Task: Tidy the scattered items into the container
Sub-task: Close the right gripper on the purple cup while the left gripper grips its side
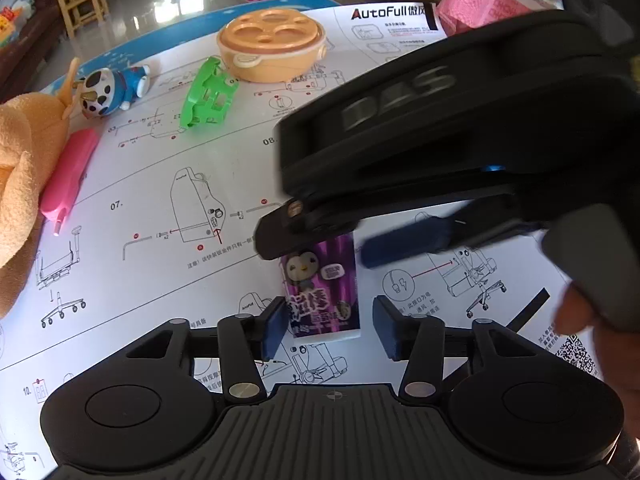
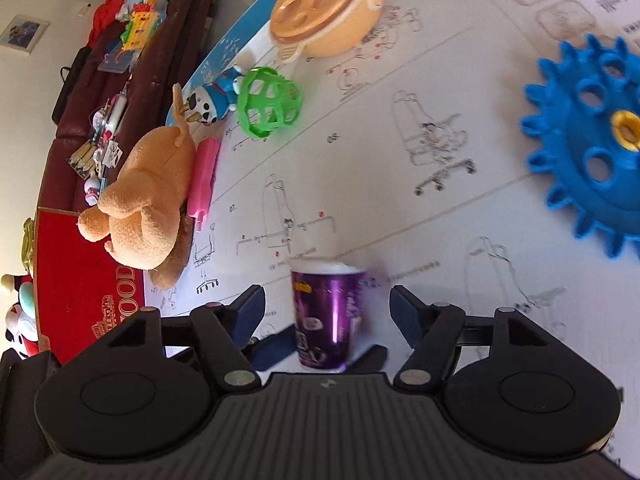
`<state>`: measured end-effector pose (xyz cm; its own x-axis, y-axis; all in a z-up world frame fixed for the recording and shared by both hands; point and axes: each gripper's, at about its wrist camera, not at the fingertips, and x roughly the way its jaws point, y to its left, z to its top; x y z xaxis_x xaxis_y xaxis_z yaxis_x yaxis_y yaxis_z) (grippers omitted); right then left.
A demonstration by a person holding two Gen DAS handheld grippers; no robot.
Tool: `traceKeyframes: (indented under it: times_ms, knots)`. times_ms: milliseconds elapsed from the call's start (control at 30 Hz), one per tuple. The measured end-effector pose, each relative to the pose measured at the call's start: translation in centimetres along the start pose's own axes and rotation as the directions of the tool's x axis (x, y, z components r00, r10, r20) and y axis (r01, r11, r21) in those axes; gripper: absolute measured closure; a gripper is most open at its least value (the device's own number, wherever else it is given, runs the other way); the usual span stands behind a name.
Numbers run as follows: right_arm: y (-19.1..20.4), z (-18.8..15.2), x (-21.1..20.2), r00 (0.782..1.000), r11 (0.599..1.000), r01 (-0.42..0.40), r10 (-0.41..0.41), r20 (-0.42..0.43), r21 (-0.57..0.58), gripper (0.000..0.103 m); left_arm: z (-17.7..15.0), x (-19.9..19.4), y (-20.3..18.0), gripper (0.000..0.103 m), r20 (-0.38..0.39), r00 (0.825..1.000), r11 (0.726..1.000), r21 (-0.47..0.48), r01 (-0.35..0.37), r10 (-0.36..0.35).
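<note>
A purple snack packet sits on the printed sheet between the pads of both grippers. My left gripper straddles it: its left pad touches the packet's edge and a gap shows at its right pad. My right gripper, seen from the side in the left wrist view, reaches over the packet's far end with clear gaps on both sides. The peach container, with a holed lid, stands far back. Near it lie a green lattice toy and a blue cat figure.
A tan plush toy and a pink pen-like stick lie at the left. A blue gear lies at the right. A red box sits beyond the table's left edge. A person's hand holds the right gripper.
</note>
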<state>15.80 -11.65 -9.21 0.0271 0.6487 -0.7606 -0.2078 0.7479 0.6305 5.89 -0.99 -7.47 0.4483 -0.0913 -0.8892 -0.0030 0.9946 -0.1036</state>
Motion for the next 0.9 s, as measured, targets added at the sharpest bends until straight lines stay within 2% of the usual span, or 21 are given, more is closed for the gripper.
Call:
traceKeyframes:
  times_ms: [33,67,100,167,233,300,333,400,433,500,700,767,800,833,900]
  knots:
    - [0.3,0.1,0.3,1.0,1.0,0.011,-0.011,0.003,-0.016,0.045,0.0,-0.1,0.1,0.044,0.0,1.0,1.0,-0.001,0.002,-0.002]
    - [0.5,0.1,0.6,1.0,0.999,0.023,-0.023,0.011,-0.03,0.054,0.0,-0.1,0.3,0.044,0.0,1.0,1.0,-0.005,0.002,-0.002]
    - [0.6,0.1,0.7,1.0,0.999,0.024,-0.023,0.018,-0.042,0.055,0.0,-0.2,0.6,0.043,0.0,1.0,1.0,-0.012,-0.005,0.005]
    - [0.6,0.0,0.7,1.0,0.999,0.007,-0.006,0.017,-0.042,0.055,0.0,-0.4,1.4,0.034,0.001,1.0,0.999,-0.041,-0.014,0.014]
    - [0.3,-0.2,0.5,1.0,1.0,-0.01,0.01,0.005,-0.019,0.055,0.0,-0.6,1.9,0.029,0.008,0.999,0.998,-0.059,-0.031,0.031]
    - [0.1,-0.5,0.4,1.0,1.0,-0.023,0.023,-0.006,0.004,0.055,0.1,-0.4,2.1,0.029,-0.003,0.999,0.997,-0.067,-0.032,0.032]
    - [0.0,-0.6,0.3,1.0,1.0,-0.025,0.025,-0.008,0.007,0.055,0.1,-0.3,2.2,0.039,-0.013,1.0,0.997,-0.074,-0.03,0.029]
    - [0.0,-0.9,0.1,0.999,0.999,-0.032,0.032,-0.01,0.014,0.055,-0.2,-0.2,2.1,0.051,-0.005,0.999,0.997,-0.07,-0.036,0.036]
    - [-0.1,-0.9,-0.1,0.999,0.999,-0.033,0.033,-0.009,0.018,0.055,-0.3,-0.3,2.0,0.064,0.001,0.999,0.998,-0.055,-0.04,0.04]
    - [0.1,-0.9,-0.1,1.0,1.0,-0.017,0.017,-0.006,0.011,0.051,-0.6,-0.5,1.9,0.064,0.006,1.0,0.999,-0.046,-0.027,0.028]
    - [1.1,-0.8,0.7,1.0,1.0,0.008,-0.008,-0.008,-0.02,0.042,-0.9,-0.5,1.8,0.064,0.014,1.0,0.999,-0.018,-0.028,0.028]
    - [1.4,-0.7,1.2,1.0,0.999,0.02,-0.02,0.005,-0.035,0.043,-1.0,-0.6,1.8,0.063,0.014,1.0,1.0,-0.014,-0.026,0.027]
    - [1.6,-0.7,1.3,1.0,0.999,0.029,-0.028,0.014,-0.046,0.048,-1.0,-0.5,1.8,0.058,0.013,1.0,1.0,-0.018,-0.025,0.025]
    - [1.8,-0.7,1.3,0.999,0.997,0.042,-0.041,0.021,-0.061,0.052,-1.0,-0.5,1.9,0.047,0.011,1.0,0.999,-0.024,-0.024,0.024]
    - [1.9,-0.9,1.4,0.999,0.996,0.037,-0.036,0.015,-0.08,0.053,-0.9,-0.5,2.1,0.045,0.012,1.0,0.999,-0.034,-0.028,0.028]
